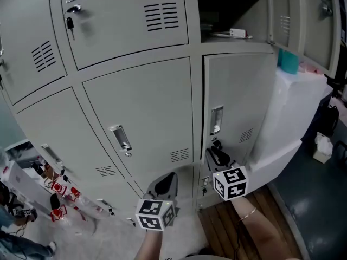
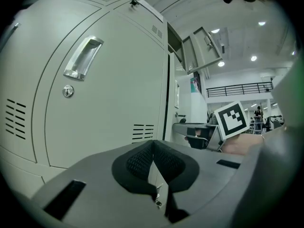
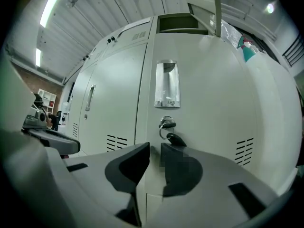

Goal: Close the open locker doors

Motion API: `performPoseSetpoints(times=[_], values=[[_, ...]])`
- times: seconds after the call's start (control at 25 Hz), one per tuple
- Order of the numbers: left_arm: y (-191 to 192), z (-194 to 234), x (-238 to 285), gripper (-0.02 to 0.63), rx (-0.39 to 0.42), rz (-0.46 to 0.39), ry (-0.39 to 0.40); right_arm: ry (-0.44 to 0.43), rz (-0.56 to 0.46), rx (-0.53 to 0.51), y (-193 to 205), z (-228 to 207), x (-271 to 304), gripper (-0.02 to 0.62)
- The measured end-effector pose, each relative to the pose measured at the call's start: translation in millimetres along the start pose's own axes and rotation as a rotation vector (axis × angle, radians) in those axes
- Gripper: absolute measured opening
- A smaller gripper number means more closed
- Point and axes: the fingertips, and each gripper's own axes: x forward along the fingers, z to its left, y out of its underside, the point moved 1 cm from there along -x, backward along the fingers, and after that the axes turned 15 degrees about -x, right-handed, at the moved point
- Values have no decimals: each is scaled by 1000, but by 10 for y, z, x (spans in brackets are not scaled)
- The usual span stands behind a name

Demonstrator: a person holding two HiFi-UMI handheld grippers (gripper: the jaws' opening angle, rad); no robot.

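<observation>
Showing grey lockers (image 1: 135, 107) from above, the left gripper (image 2: 153, 145) holds its jaws together on nothing, while the right gripper (image 3: 154, 152) keeps its jaws slightly apart, nothing between them. Just beyond the right gripper, the lower-right door (image 3: 204, 94), key (image 3: 175, 138) in its lock, appears closed. One open locker door (image 1: 303, 15) stands far off, upper right.

A big workshop hall, this. Grey steel lockers (image 1: 138, 118) (keys (image 3: 168, 127) dangling); right of them, a railed gallery (image 2: 240, 88), ceiling lamps (image 2: 253, 58).
</observation>
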Motion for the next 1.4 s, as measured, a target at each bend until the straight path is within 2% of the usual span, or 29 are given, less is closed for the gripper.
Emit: performPoseSetpoints(times=[0.6, 0.8, 1.12, 1.4], values=[[-7, 78, 50, 20, -1, 4, -31, 11, 35, -24, 112, -75, 267, 43], [-35, 60, 32, 20, 8, -4, -21, 8, 24, 16, 77, -82, 237, 43], [-19, -172, 66, 20, 24, 6, 55, 32, 2, 94, 2, -194, -428, 43], [-77, -638, 197, 20, 72, 14, 183, 182, -36, 130, -124, -636, -1268, 43]])
